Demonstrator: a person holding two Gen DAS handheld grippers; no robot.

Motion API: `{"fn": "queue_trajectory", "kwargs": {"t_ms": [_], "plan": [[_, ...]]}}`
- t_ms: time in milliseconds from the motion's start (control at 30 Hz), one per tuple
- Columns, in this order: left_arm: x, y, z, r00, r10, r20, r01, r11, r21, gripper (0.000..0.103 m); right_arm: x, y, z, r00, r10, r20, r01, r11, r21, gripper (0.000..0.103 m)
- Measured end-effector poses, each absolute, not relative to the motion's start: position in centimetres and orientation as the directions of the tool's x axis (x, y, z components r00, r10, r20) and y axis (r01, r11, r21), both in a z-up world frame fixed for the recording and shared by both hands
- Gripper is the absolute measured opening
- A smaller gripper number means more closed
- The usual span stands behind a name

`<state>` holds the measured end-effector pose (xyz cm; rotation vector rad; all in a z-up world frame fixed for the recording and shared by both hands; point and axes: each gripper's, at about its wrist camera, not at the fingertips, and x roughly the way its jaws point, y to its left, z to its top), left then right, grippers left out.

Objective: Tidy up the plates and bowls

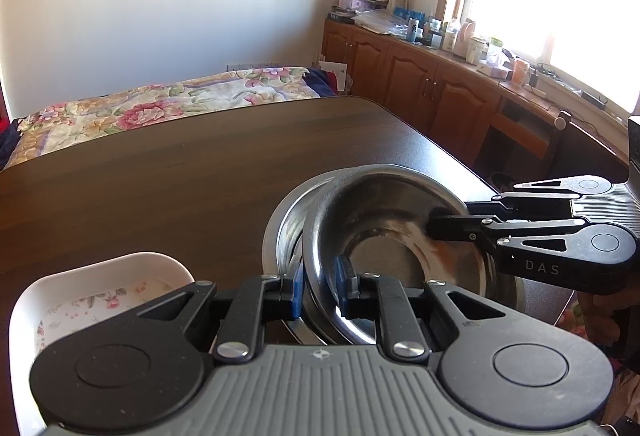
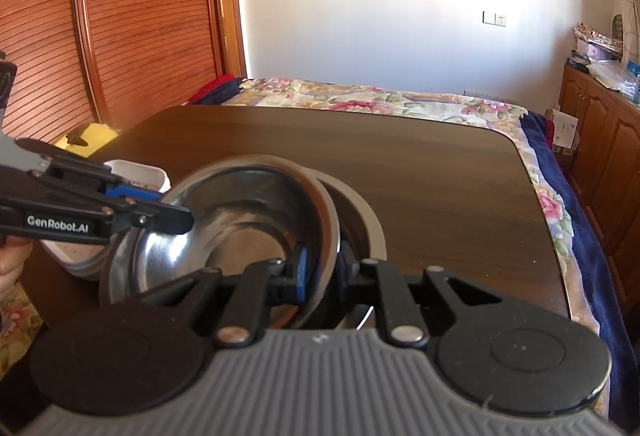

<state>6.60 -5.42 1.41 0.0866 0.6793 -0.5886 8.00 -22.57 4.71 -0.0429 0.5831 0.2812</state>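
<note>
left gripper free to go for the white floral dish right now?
Probably not yet. The left gripper is shut on the rim of the steel bowl, which the right gripper also clamps. The white floral dish sits just beside it on the table, unobstructed, once the bowl is released.

left gripper [image 1: 318,294]: pads pinched on the rim of the steel bowl [image 1: 392,232], angled down
right gripper [image 2: 320,276]: clamped on the opposite rim, angled down
</note>
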Motion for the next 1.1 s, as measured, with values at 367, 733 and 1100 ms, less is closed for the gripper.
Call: {"fn": "queue_trajectory", "kwargs": {"t_ms": [367,733,1100], "plan": [[5.1,-4.5,1.2,0.666,-0.514,-0.54,0.511,0.842,-0.172,0.017,7.0,-22.6,4.3,0.861,0.244,-0.446,-0.241,0.968,0.065,0.042],[2.9,-4.3,1.3,0.761,-0.473,-0.445,0.467,0.874,-0.132,0.094,4.5,-23.9,3.5,0.937,0.148,-0.317,-0.132,0.989,0.071,0.076],[3.4,-3.9,-0.3,0.793,-0.434,-0.427,0.42,0.898,-0.133,0.101,5.2,-23.9,1.4,0.925,0.156,-0.346,-0.121,0.985,0.12,0.096]]}}
